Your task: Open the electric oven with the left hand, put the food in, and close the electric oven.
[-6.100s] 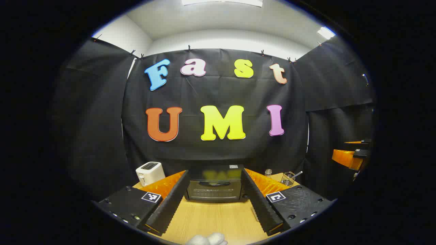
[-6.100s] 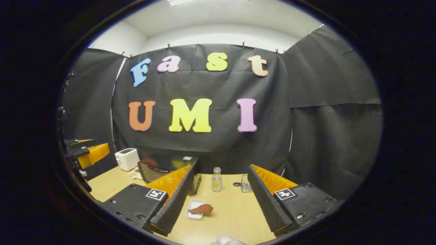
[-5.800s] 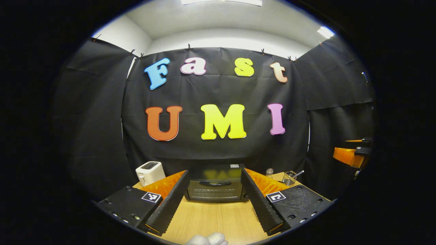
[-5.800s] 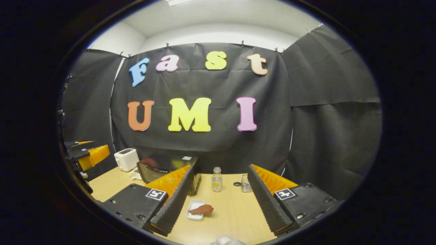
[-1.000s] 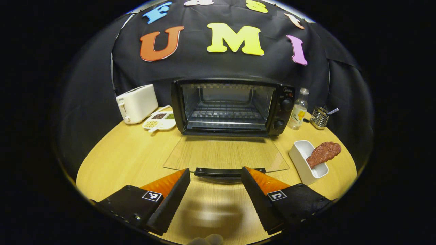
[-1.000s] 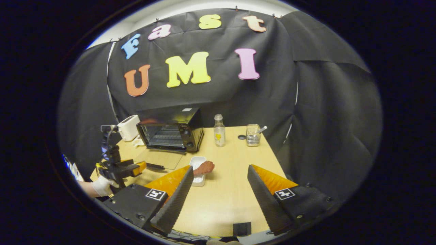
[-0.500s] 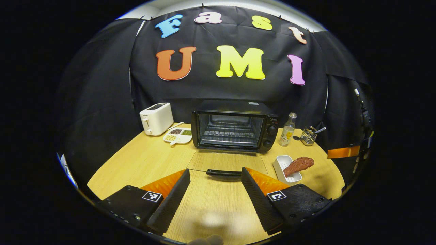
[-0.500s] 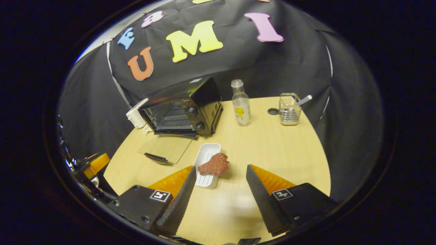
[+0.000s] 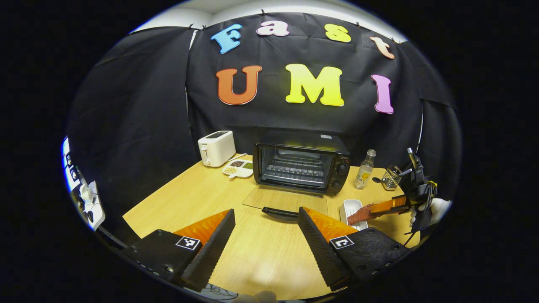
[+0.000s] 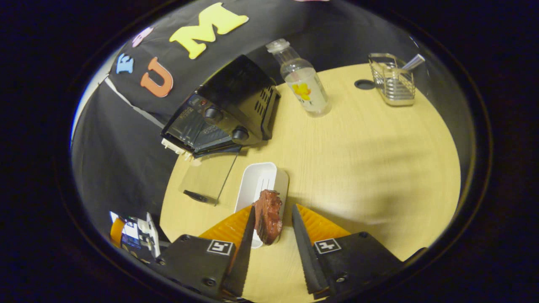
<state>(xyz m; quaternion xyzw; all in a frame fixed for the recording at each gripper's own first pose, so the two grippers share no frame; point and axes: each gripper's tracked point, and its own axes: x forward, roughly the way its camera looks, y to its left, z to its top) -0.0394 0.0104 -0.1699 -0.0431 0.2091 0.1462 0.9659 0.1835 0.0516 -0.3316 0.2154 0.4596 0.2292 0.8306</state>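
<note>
In the left gripper view, the electric oven (image 9: 302,168) is seen at the back of the table (image 9: 198,198), its glass door (image 9: 283,201) already dropped flat toward the camera with the dark handle at its near edge. The left gripper (image 9: 266,248) is held over bare wood, well short of the door; its fingers are spread wide and nothing is gripped or touched. To the right of the door, the white tray (image 9: 349,209) is seen with the food (image 9: 359,214) lying across its rim, and the right gripper (image 9: 389,207) is reaching in at the food's far end.

In the right gripper view, the food (image 10: 267,215) is seen as a reddish-brown, lumpy piece propped on the near edge of the white tray (image 10: 260,185), just beside the open door. It is judged to be light and fairly firm, with a rough surface that should not slip; a hold across its thick middle is judged safest, since the narrower end could pivot. The right gripper (image 10: 273,235) is brought around the piece, its fingers narrowed and set on either side. The left finger lies against the food, while a thin gap appears at the right one, so whether the food is actually clamped cannot be told.
</note>
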